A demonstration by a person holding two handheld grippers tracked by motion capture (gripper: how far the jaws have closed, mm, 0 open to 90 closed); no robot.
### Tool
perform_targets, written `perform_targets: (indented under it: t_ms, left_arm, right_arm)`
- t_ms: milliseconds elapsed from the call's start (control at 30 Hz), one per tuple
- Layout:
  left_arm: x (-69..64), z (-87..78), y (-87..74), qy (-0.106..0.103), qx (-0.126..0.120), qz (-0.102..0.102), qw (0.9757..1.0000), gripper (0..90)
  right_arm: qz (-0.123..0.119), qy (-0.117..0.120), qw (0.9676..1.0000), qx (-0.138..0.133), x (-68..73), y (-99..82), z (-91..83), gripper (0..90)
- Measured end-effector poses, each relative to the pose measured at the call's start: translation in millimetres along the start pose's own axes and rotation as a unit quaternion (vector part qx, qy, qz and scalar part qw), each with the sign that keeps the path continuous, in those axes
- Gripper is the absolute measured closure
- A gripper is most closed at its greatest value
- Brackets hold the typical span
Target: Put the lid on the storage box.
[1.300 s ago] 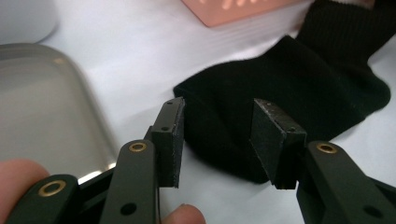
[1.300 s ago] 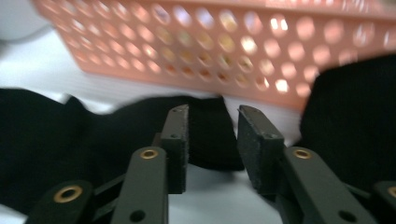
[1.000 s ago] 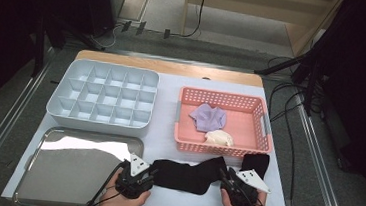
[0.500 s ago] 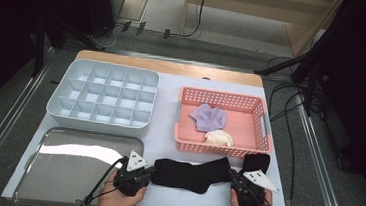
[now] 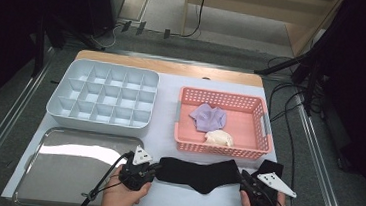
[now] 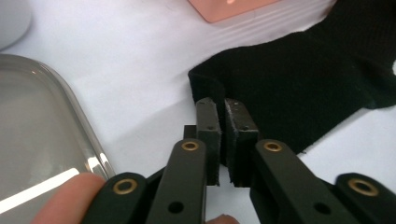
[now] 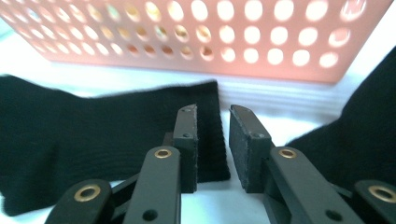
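The black sock [image 5: 200, 173] lies lengthwise along the table's near edge, left claw [image 5: 154, 169] clenched on one end, right claw [image 5: 243, 177] just released, opening at the other.

Left fingers [image 6: 227, 123] pinched — right fingers [image 7: 243, 149] parted.

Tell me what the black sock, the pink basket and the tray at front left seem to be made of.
Sock: soft knitted fabric, matte; fine ribbing shows in the right gripper view. Basket: probably moulded plastic, with smooth walls pierced by regular round holes. Tray: looks like polished metal, perhaps steel; it mirrors the light brightly.
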State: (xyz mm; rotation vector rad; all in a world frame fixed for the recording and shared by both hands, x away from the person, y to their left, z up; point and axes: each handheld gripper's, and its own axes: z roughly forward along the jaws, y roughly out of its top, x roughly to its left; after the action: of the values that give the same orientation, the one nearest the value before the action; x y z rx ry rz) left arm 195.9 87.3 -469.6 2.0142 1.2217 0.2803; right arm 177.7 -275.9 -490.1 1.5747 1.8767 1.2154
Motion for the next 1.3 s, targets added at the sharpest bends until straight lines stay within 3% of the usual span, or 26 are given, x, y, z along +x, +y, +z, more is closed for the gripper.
perform_targets:
  t_ms: [67,233,433,633,700,833,900,933,1000,1133,1267,1300]
  left_arm:
    - [3.0,-2.2,1.3,0.0,-0.003,-0.002,1.0,80.1]
    - [1.6,-6.1,-2.6,-0.026,-0.006,0.001,0.9997,67.2]
    - [-2.1,-14.3,-8.1,-0.054,-0.02,0.019,0.9981,62.3]
    - [-0.4,-13.8,-13.0,-0.058,-0.018,0.021,0.9979,62.1]
    - [0.1,-13.7,-13.1,-0.058,-0.015,0.021,0.998,62.2]
    - [1.0,-13.3,-12.8,-0.057,-0.017,0.019,0.998,62.3]
    - [1.5,-13.2,-12.8,-0.058,-0.017,0.018,0.998,62.3]
    - [2.3,-13.1,-12.9,-0.059,-0.016,0.019,0.998,62.1]
    - [2.9,-12.6,-13.2,-0.056,-0.013,0.017,0.9982,62.5]
    - [3.1,-9.1,-13.7,-0.056,-0.007,0.012,0.9984,65.8]
    - [2.5,-7.0,-13.8,-0.05,0.0,0.013,0.9987,71.4]
    - [2.4,-6.8,-13.8,-0.048,0.001,0.012,0.9988,72.5]
  right_arm:
    - [0.0,0.009,0.9998,-0.018,-0.5,3.8,-7.1,71.2]
    - [-0.007,-0.027,0.9988,-0.039,-4.4,6.3,-18.3,63.1]
    - [-0.004,-0.052,0.9981,-0.032,-11.2,-3.4,-21.0,60.7]
    - [-0.015,-0.083,0.9965,-0.003,-14.3,-11.7,-13.4,60.8]
    - [-0.009,-0.09,0.9959,0.006,-16.5,-13.5,-11.4,66.4]
    - [-0.01,-0.103,0.9946,0.007,-17.9,-13.7,-11.1,86.5]
    - [0.007,-0.091,0.9958,0.003,-20.8,-12.8,-12.3,88.0]
    - [0.005,-0.094,0.9956,-0.003,-20.6,-12.8,-13.9,88.2]
    - [-0.007,-0.101,0.9947,-0.021,-13.9,-10.7,-19.8,88.2]
    - [-0.025,-0.084,0.9948,-0.053,9.9,-2.4,-29.2,88.2]
    - [-0.049,-0.041,0.9953,-0.073,40.3,5.0,-29.6,88.2]
    - [-0.051,-0.02,0.9958,-0.074,49.8,6.3,-27.2,88.2]
